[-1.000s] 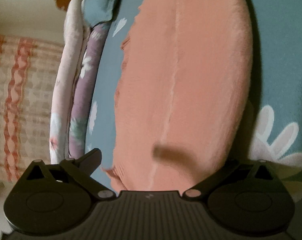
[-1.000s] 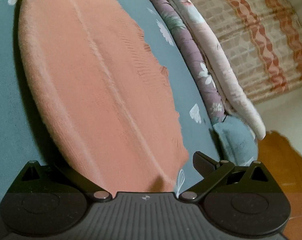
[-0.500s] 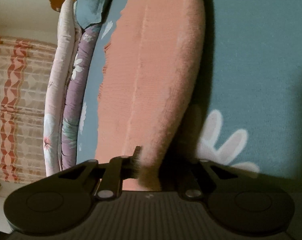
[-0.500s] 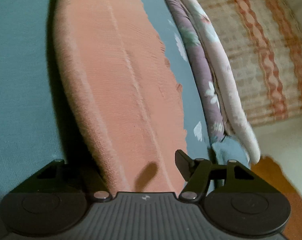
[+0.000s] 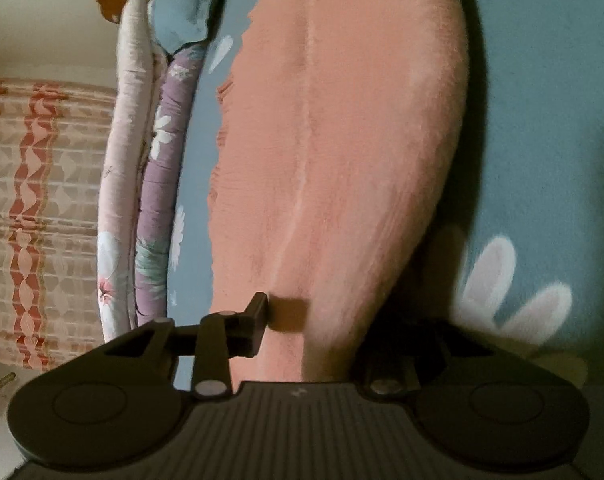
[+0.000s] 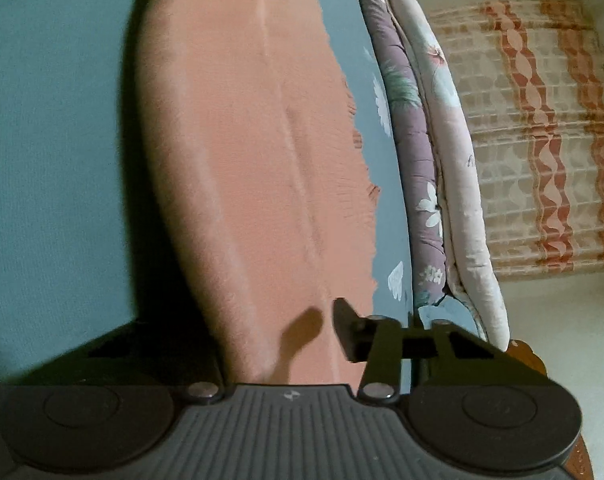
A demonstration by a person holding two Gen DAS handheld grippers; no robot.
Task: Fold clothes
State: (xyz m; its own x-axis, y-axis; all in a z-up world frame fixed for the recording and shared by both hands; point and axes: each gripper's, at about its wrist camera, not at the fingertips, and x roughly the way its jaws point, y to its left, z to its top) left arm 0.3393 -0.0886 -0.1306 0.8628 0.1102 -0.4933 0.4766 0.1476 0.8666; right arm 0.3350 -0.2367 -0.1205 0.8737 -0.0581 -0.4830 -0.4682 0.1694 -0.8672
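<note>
Salmon knit garment (image 5: 341, 152) pinched at both near ends, stretching away between the grippers.
Left gripper (image 5: 313, 328) narrowed, holding its edge; right gripper (image 6: 278, 336), jaws just closing, straddles the other end. Soft, light, floppy: best taken by corners. Beyond, teal bedsheet (image 5: 541, 120).

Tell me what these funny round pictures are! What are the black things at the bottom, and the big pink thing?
A person holds a grabbing tool in each hand. Each tool has a tiny camera looking along its two fingers, and the wide lens makes the pictures round. One picture comes from the left claw, the other from the right claw. The black parts are the tools themselves. The pink thing is a knitted garment lying on a blue flowered bedsheet, waiting to be folded. The left claw seems to pinch the cloth, though its jaws have just eased slightly wider. The right claw's jaws have just been closing around the cloth and probably aren't pinching yet.
</note>
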